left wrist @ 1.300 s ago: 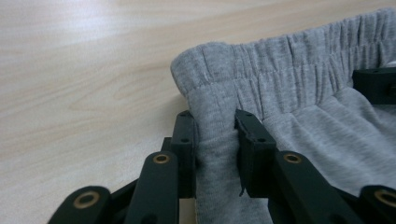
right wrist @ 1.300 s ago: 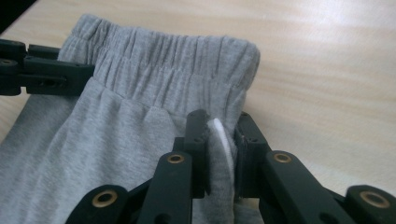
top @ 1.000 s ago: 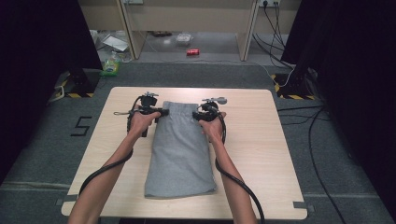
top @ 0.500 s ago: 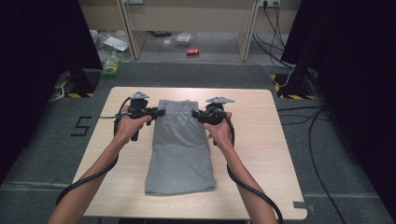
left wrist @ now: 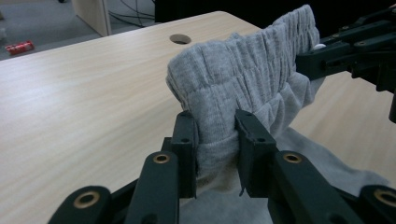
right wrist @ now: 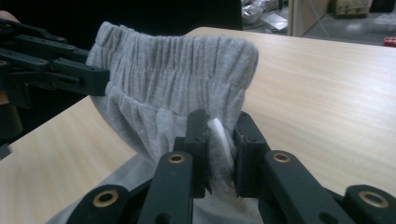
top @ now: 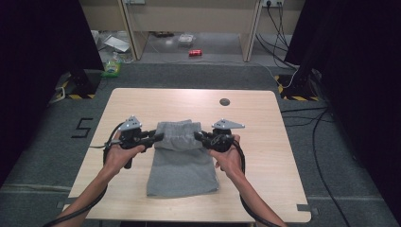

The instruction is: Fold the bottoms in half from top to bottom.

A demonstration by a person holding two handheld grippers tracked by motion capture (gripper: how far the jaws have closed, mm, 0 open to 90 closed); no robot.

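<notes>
Grey shorts (top: 182, 163) lie on the wooden table (top: 265, 156), with the elastic waistband (top: 176, 130) lifted and folded back toward the person. My left gripper (top: 158, 137) is shut on the waistband's left corner (left wrist: 215, 140), the cloth bunched between its jaws. My right gripper (top: 198, 136) is shut on the waistband's right corner (right wrist: 219, 140), where a white label shows in the pinch. The right gripper (left wrist: 345, 56) also appears at the far side of the left gripper view. The left gripper (right wrist: 60, 70) reaches in from the left of the right gripper view. The leg end rests flat near the table's front edge.
A round cable hole (top: 225, 101) sits in the table top behind the shorts. Bare wood lies to either side of the cloth. On the floor beyond the table are a red can (top: 195, 52), a green item (top: 112, 68) and cables (top: 283, 28).
Both grippers have pulled back toward the person, carrying the waistband up off the table and folding the upper part of the shorts over the lower part.
</notes>
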